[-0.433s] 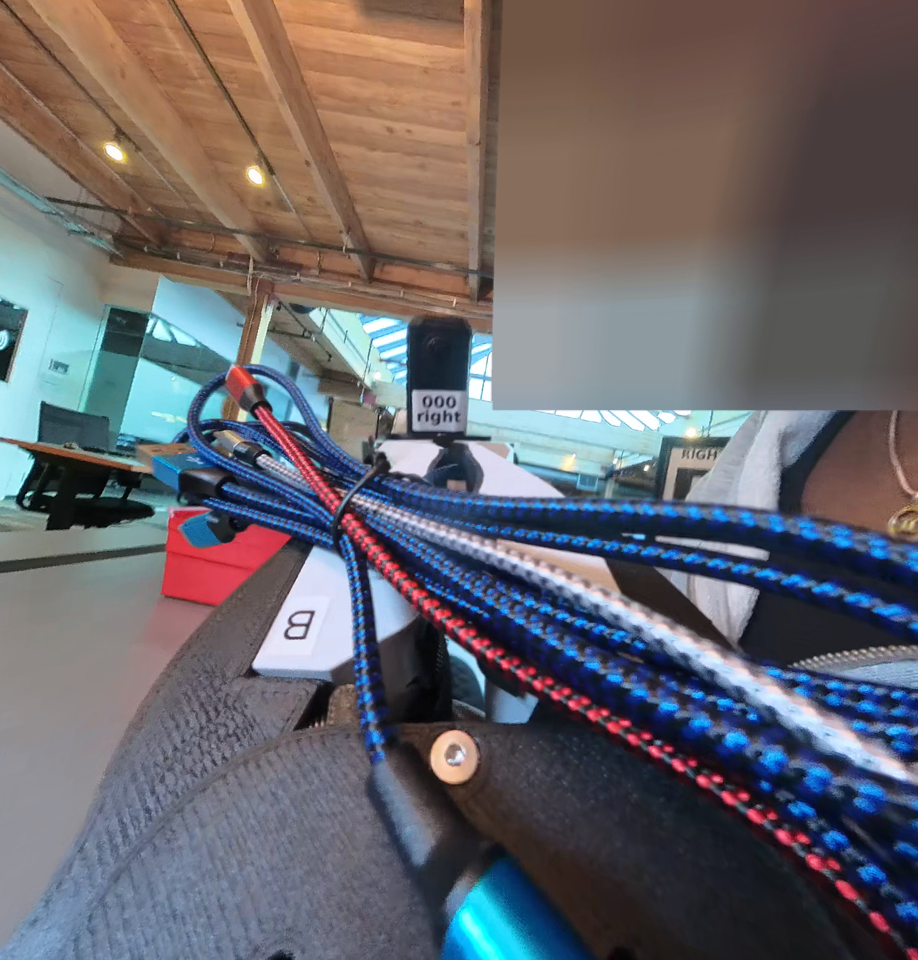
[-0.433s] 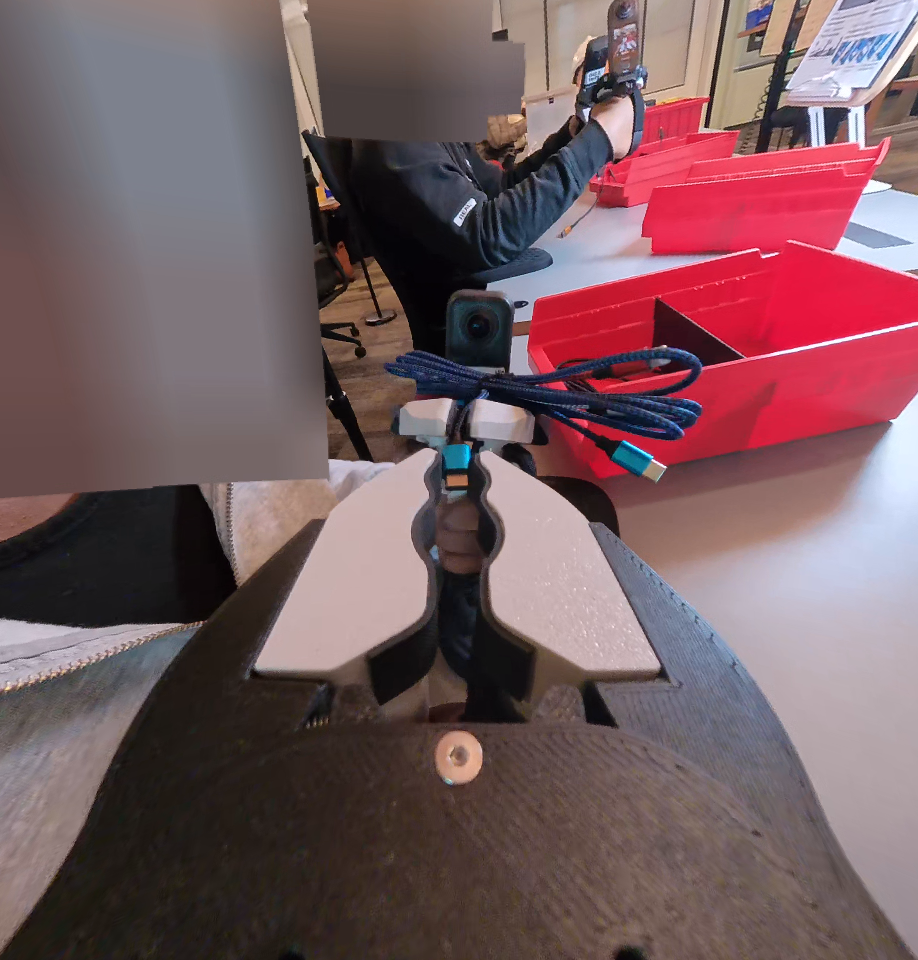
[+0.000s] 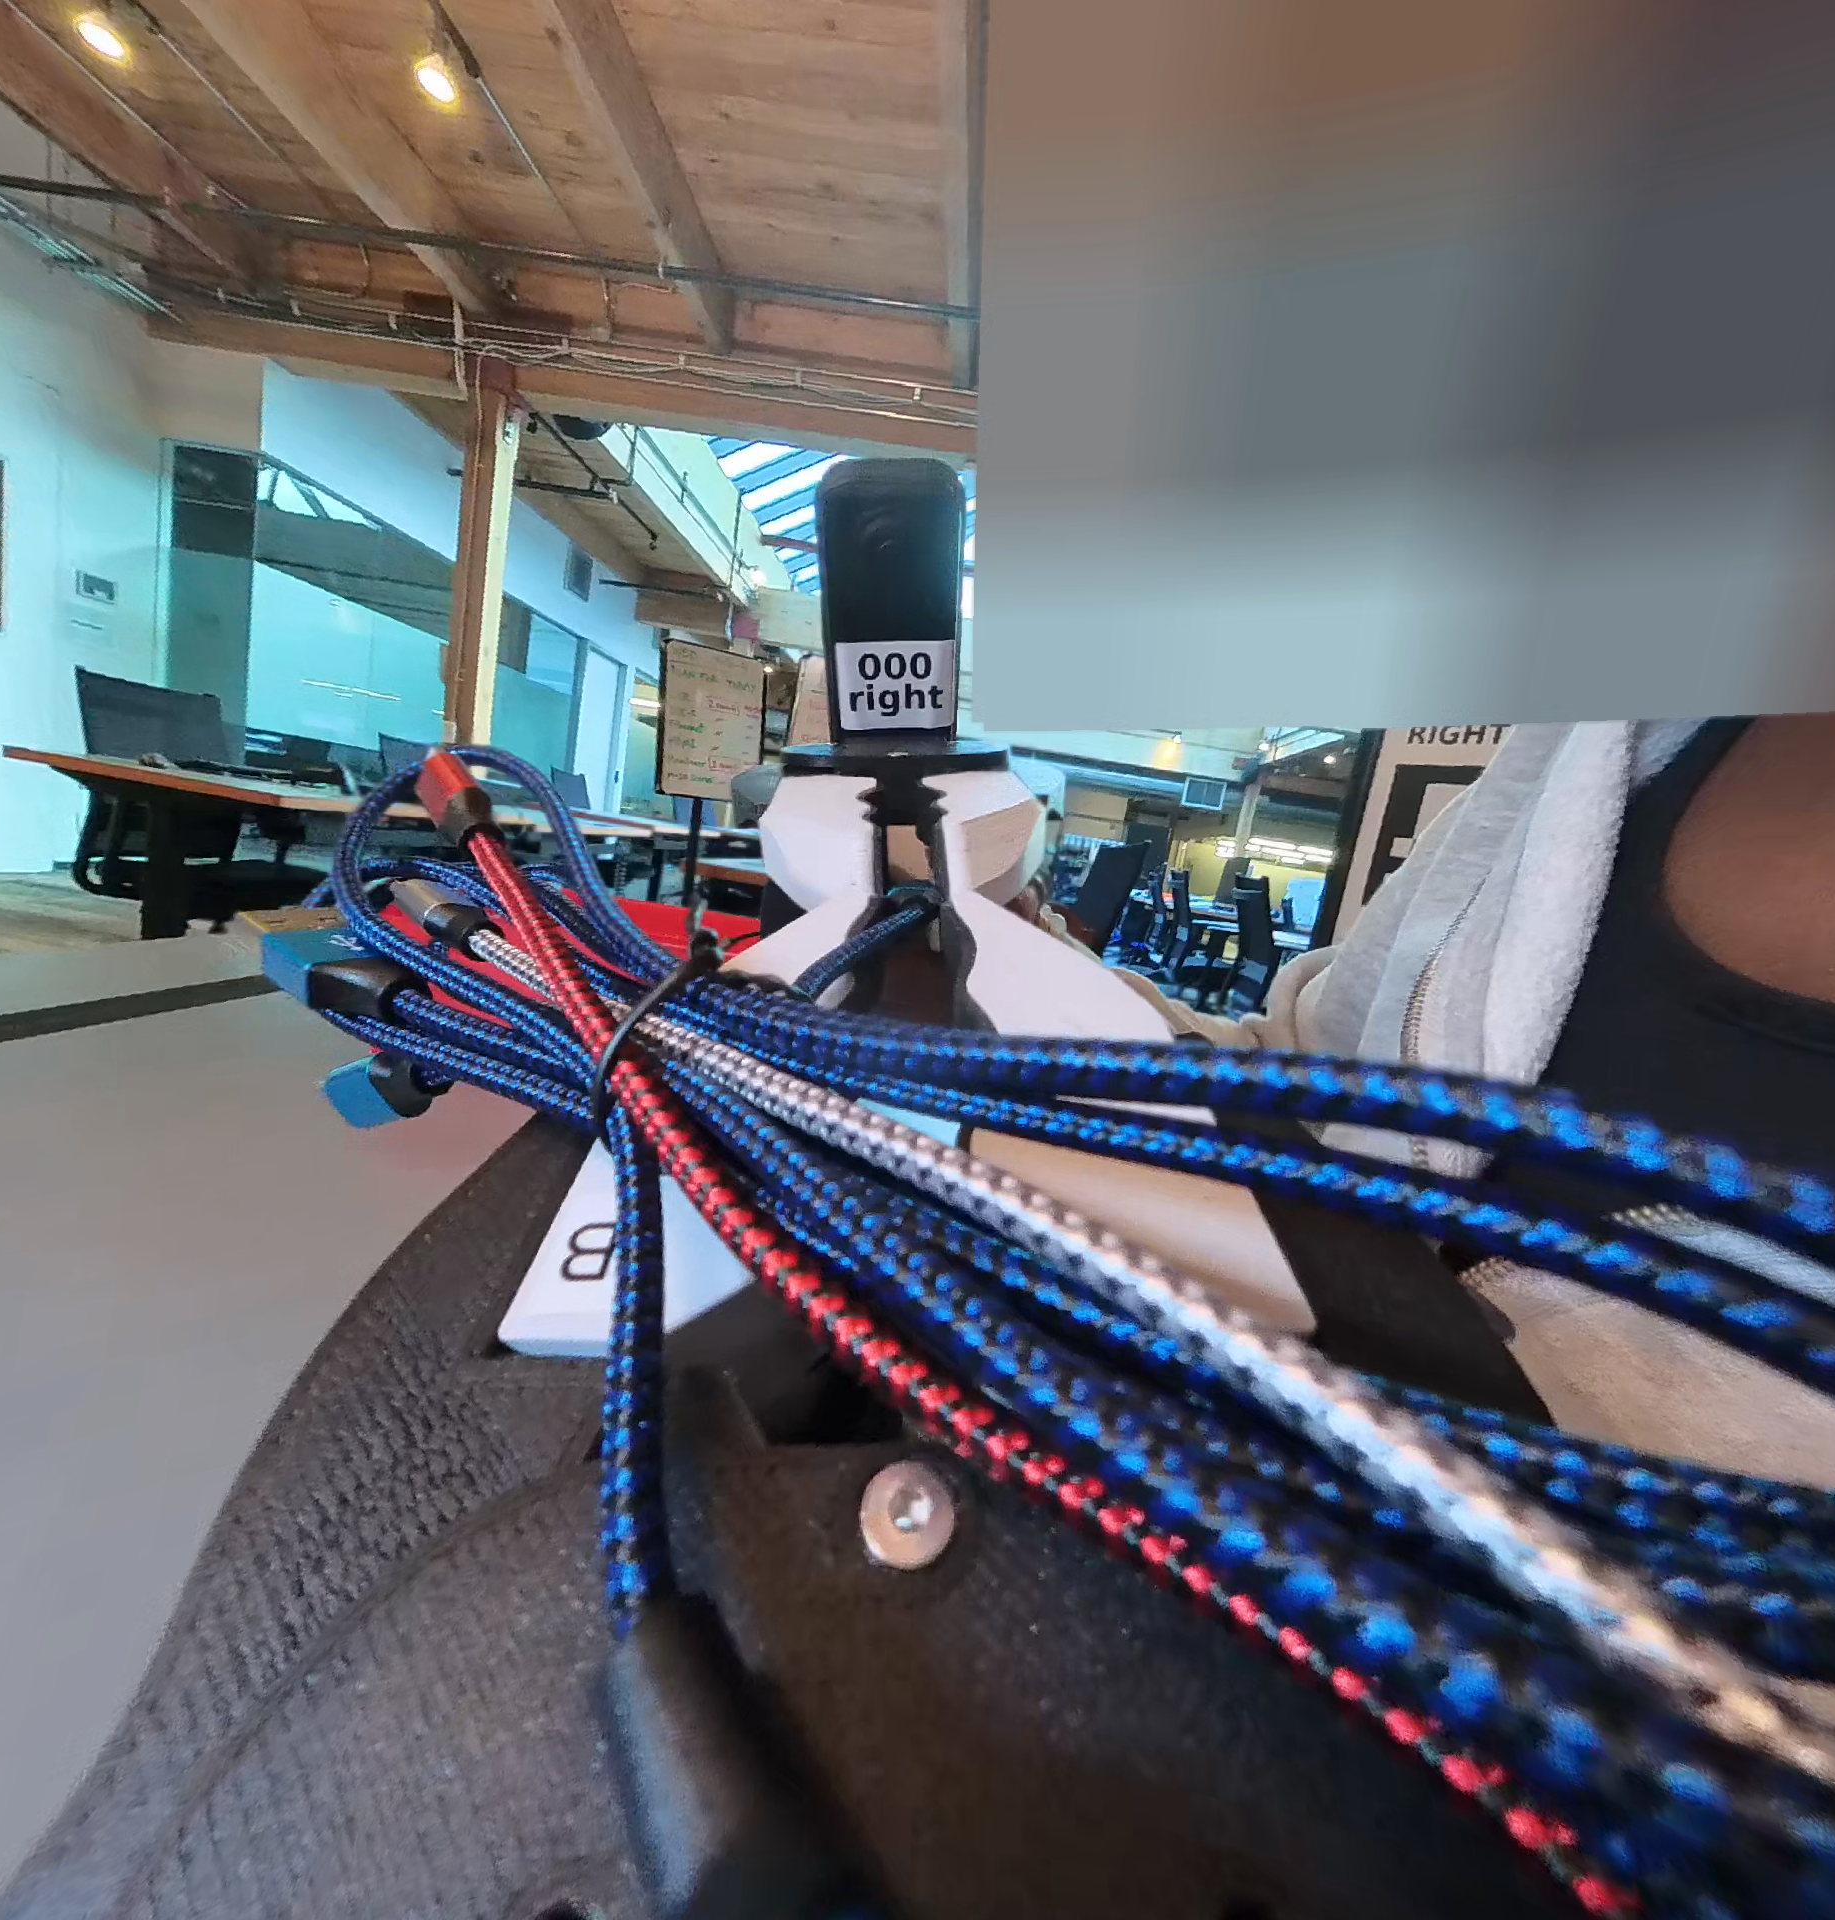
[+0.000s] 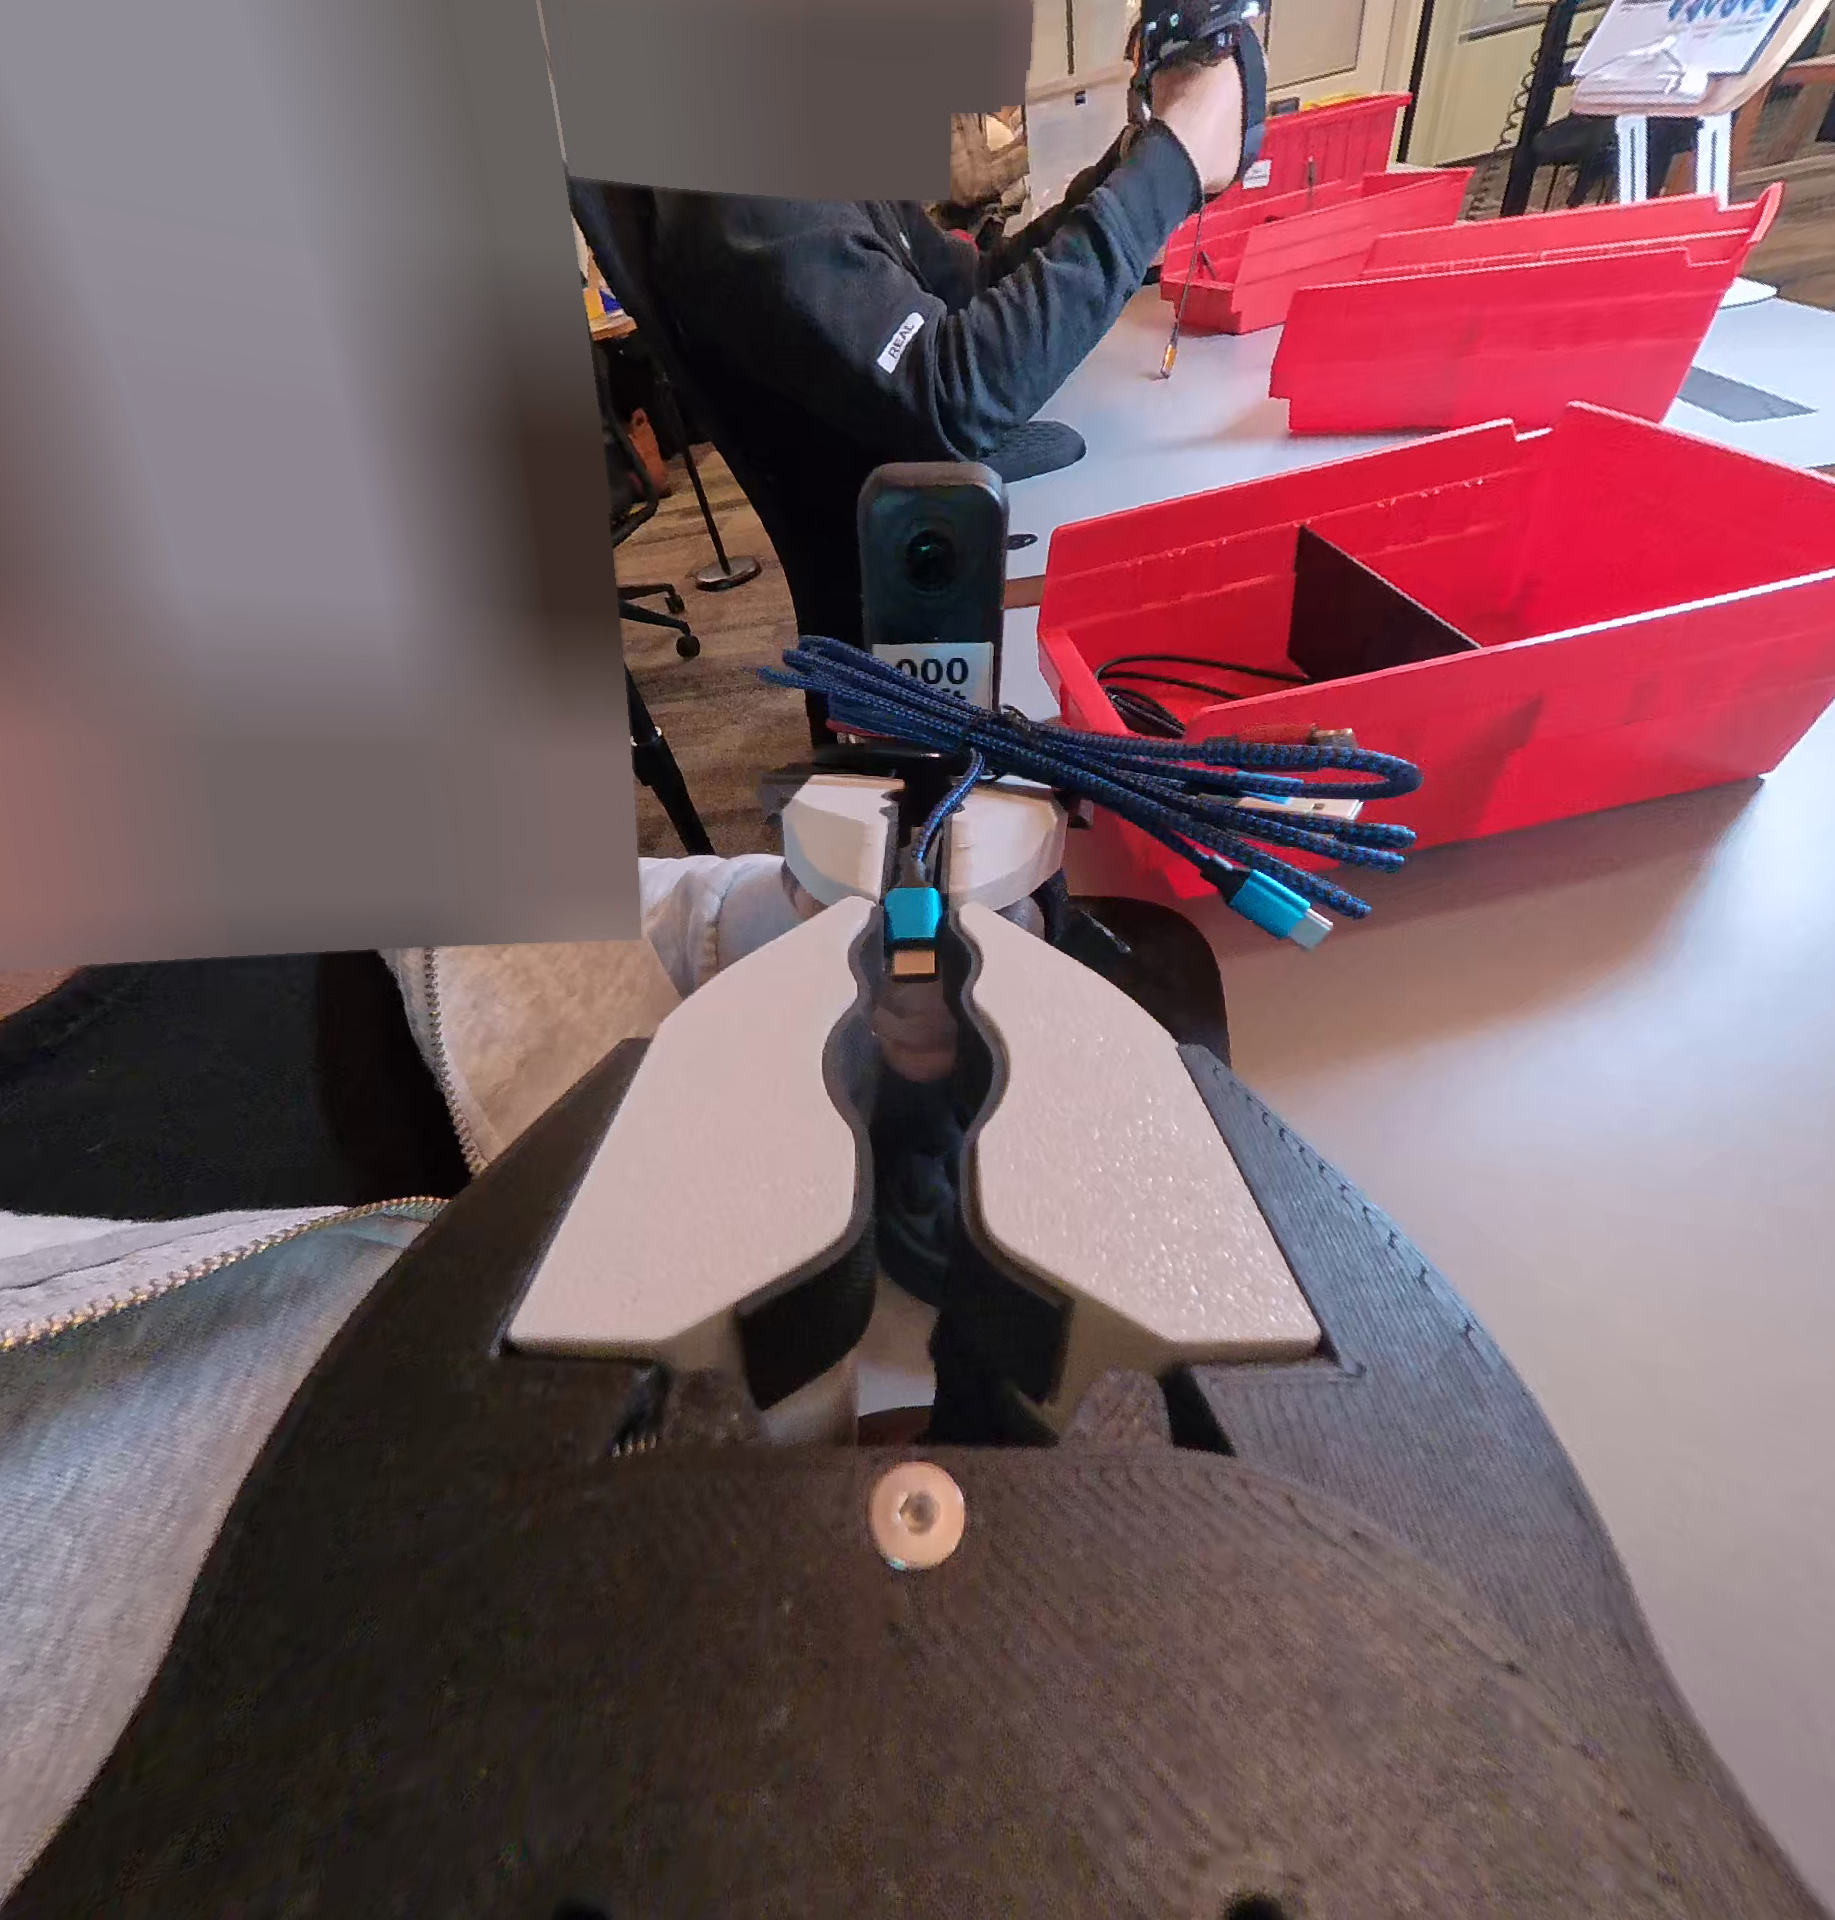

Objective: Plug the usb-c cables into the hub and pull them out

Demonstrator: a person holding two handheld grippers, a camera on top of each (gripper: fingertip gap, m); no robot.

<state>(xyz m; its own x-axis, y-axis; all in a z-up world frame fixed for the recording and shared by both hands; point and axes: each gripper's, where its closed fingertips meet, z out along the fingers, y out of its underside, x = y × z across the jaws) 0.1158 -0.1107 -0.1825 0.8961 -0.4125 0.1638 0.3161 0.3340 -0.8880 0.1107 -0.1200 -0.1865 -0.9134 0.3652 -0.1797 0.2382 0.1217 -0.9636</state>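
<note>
A tied bundle of braided blue, red and silver cables (image 3: pixel 892 1091) lies draped over my left gripper and hides its fingertips; one white finger (image 3: pixel 580 1268) shows beneath. In the right wrist view my left gripper (image 4: pixel 925 831) faces me with the bundle (image 4: pixel 1152 769) on top. Its jaws stand close around one blue cable running down from the bundle. That cable ends in a light-blue USB-C plug (image 4: pixel 911 930). My right gripper (image 4: pixel 911 940) is shut on this plug; it also shows in the left wrist view (image 3: pixel 908 904). Another blue plug (image 4: pixel 1282 909) hangs free. No hub is in view.
A red bin (image 4: pixel 1515 748) with a black divider and a black cable inside stands on the grey table (image 4: pixel 1567 1143) at the right. More red bins (image 4: pixel 1495 322) stand farther back. A person in black (image 4: pixel 840 312) works behind. My own torso is close at the left. Only a small space, under 4 cm, lies between the two pairs of fingers.
The bundle has sagged lower over my left gripper, so the right gripper's fingers now show above it. Both grippers keep their hold and stay facing each other.
</note>
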